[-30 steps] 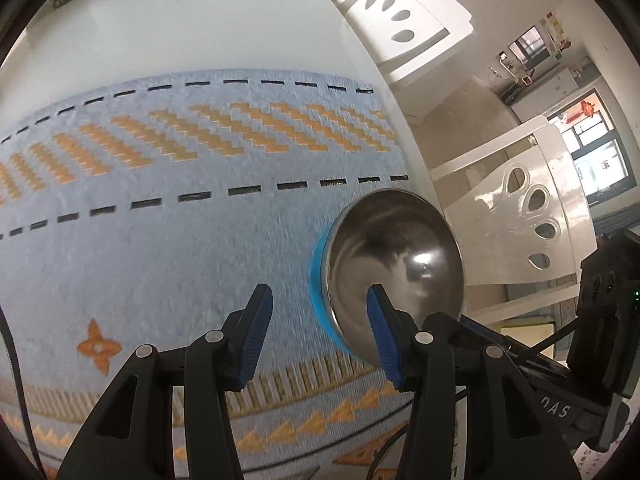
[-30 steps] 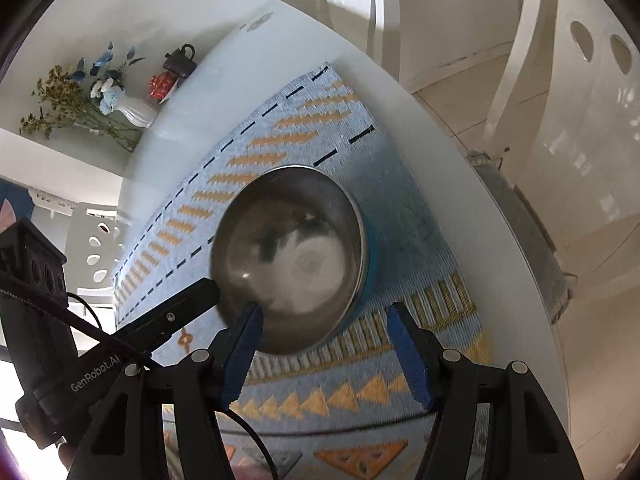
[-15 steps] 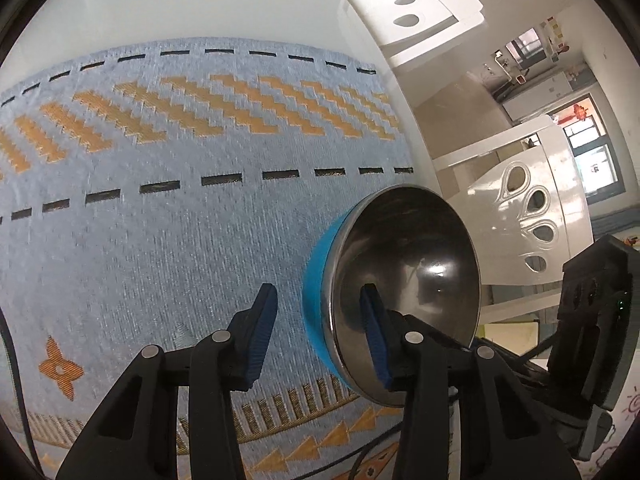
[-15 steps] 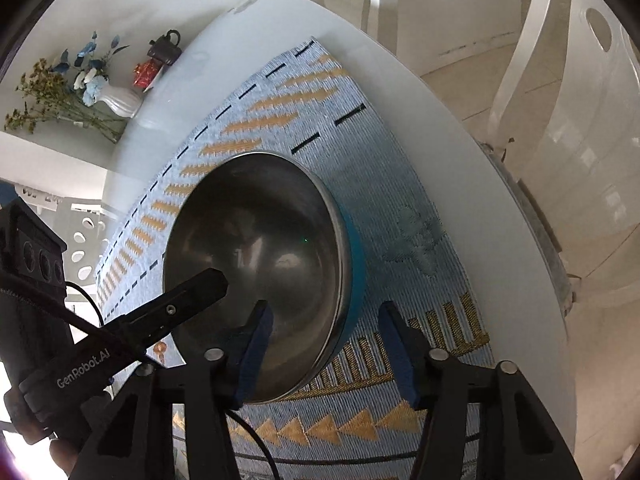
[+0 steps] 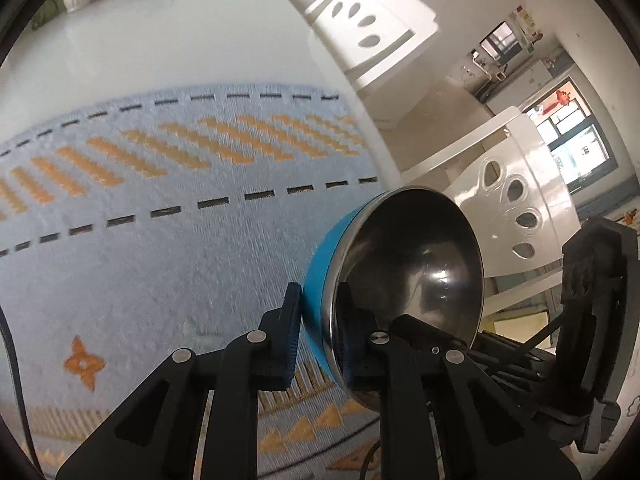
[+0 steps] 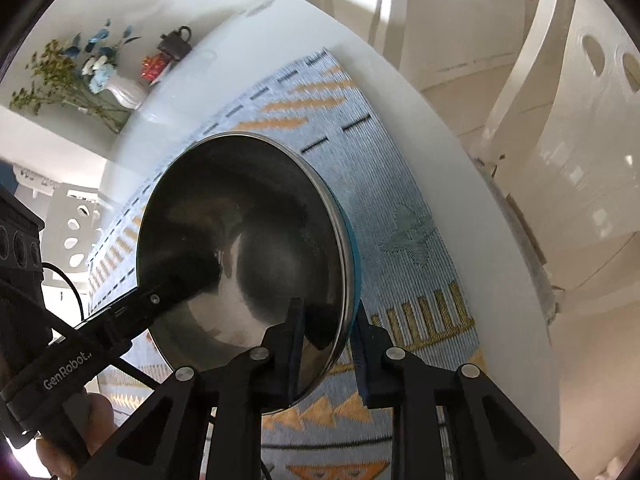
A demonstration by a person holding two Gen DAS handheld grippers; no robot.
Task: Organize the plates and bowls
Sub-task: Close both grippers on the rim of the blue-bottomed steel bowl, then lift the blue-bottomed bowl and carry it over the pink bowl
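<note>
A steel bowl (image 5: 416, 264) with a blue outer shell hangs over the light-blue patterned mat (image 5: 160, 248), held by its rim from two sides. My left gripper (image 5: 320, 332) is shut on the rim: one pad presses the blue outside, the other the shiny inside. In the right wrist view the same bowl (image 6: 244, 240) fills the middle, and my right gripper (image 6: 328, 344) is shut on the opposite rim in the same way. The left gripper's black finger (image 6: 132, 312) reaches into the bowl from the lower left. The bowl's underside is hidden.
The mat lies on a white round table (image 6: 480, 200). A white vase of flowers (image 6: 124, 92), a small dark teapot (image 6: 174, 44) and a red item stand at the table's far side. White chairs (image 5: 512, 216) stand close to the table edge.
Both grippers went from open around the bowl's rim to shut on it. The bowl has tilted and come up a little off the mat, filling more of both views.
</note>
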